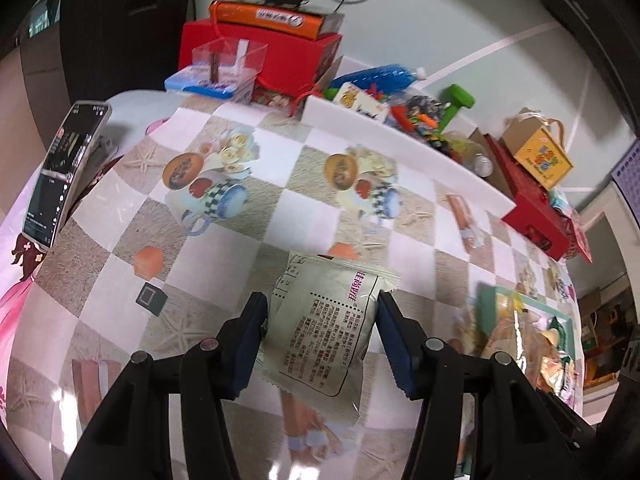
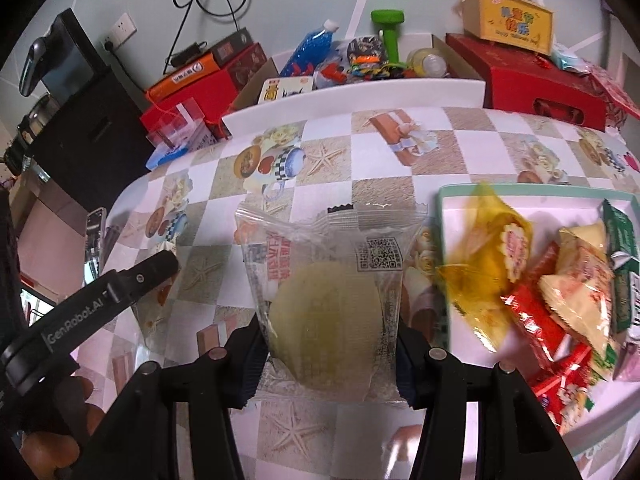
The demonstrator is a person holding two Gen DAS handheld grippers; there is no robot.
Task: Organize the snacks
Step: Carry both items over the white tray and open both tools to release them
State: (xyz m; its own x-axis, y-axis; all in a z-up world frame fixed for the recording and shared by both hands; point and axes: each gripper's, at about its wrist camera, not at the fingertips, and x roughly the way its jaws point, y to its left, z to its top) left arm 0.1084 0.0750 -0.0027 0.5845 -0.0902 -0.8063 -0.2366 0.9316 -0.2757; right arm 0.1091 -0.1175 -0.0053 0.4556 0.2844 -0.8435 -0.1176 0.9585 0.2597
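Note:
My left gripper [image 1: 323,312] is shut on a pale grey-green snack packet [image 1: 326,328] with printed text, held above the checkered tablecloth [image 1: 280,216]. My right gripper [image 2: 330,336] is shut on a clear packet with a round pale-yellow cake [image 2: 326,312] inside, also lifted off the table. To its right lies a mint-rimmed tray [image 2: 444,216] holding several wrapped snacks: a yellow packet [image 2: 488,248], red packets [image 2: 532,320] and cream ones. The same tray [image 1: 486,308] shows at the right edge of the left wrist view. The left gripper's arm [image 2: 92,304] and a hand appear at lower left in the right wrist view.
A phone [image 1: 66,172] on a stand sits at the table's left. Along the far edge stand red boxes [image 1: 256,56], a clear box [image 1: 228,64], a white tray of toys [image 2: 360,92], a blue bottle [image 2: 312,48], a green dumbbell [image 2: 388,32] and a yellow gift box [image 2: 508,28].

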